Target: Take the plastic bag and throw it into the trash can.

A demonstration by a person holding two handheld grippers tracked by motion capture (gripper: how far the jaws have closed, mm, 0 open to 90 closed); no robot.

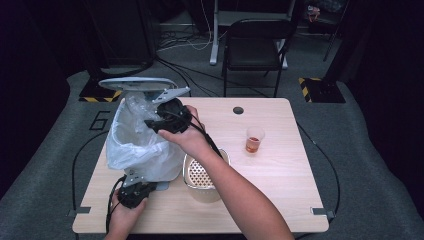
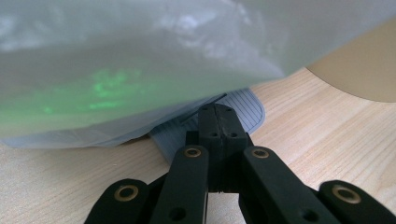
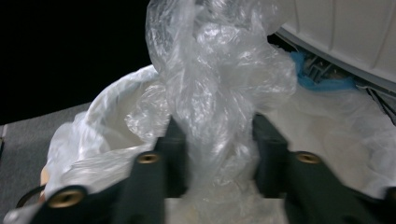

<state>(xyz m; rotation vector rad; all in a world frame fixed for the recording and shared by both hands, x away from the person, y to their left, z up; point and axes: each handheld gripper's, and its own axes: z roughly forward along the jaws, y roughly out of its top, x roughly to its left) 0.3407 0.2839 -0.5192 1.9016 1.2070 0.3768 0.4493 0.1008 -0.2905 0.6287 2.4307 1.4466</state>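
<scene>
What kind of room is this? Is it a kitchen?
Probably not a kitchen. It looks like a dim workroom or lab: a small wooden table stands on grey carpet, loose cables run across the floor, and a black folding chair waits behind it.

A metal colander [image 1: 202, 175] with a perforated base sits near the middle of the wooden bench [image 1: 280, 200]. To its right, well apart, stands a clear plastic cup [image 1: 254, 140] holding an orange-brown liquid. A round cable hole [image 1: 238, 110] is cut near the far edge of the bench. Beyond the bench, on the grey carpet [image 1: 370, 165], a dark folding chair [image 1: 252, 47] stands, with loose cables [image 1: 185, 42] lying to its left.
</scene>
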